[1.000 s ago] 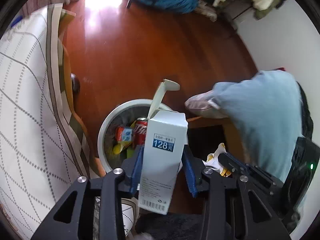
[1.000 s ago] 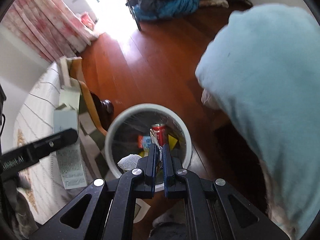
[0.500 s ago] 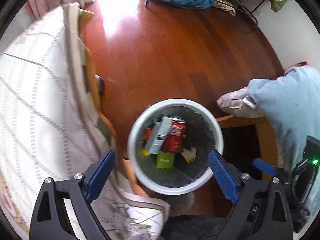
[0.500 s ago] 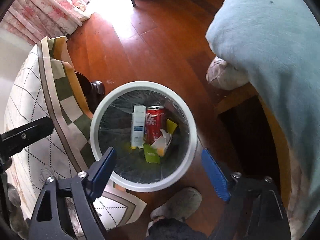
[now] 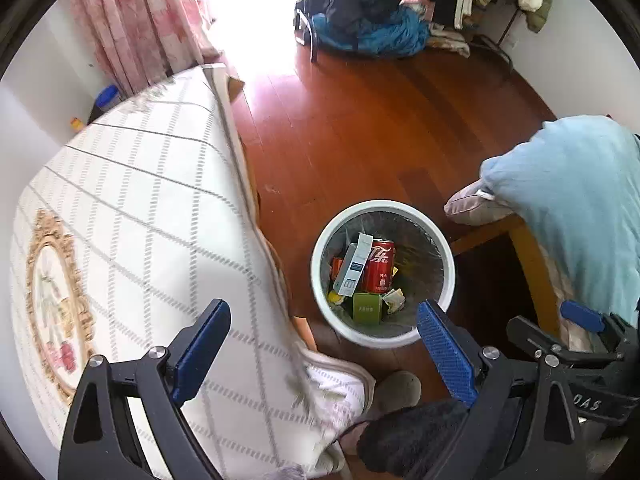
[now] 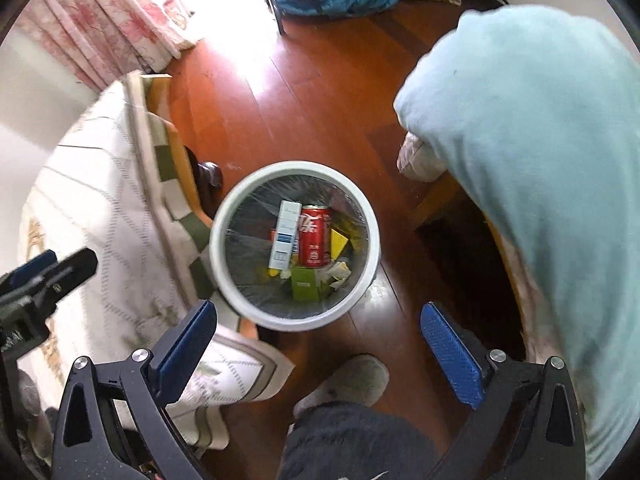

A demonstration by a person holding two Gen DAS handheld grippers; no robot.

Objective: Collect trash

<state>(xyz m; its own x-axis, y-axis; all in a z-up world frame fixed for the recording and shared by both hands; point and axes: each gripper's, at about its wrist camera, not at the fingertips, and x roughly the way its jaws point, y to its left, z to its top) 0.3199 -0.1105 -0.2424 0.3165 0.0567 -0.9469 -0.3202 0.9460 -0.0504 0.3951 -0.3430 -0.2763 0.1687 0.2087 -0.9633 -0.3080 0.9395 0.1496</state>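
The white bin (image 6: 224, 256) stands on the wood floor (image 6: 304, 92) between the quilted bed (image 5: 132, 216) on the left and a blue-covered seat (image 6: 532, 152) on the right, handy to both. Inside lie a white-and-blue carton (image 6: 285, 234), a red cola can (image 6: 315, 236) with Chinese lettering I cannot fully read, a green box (image 6: 305, 286) and crumpled wrappers (image 6: 338, 274). The left gripper (image 5: 324, 354) and right gripper (image 6: 318, 344) hover above it, both spread wide and empty, apparently free for the next piece of rubbish.
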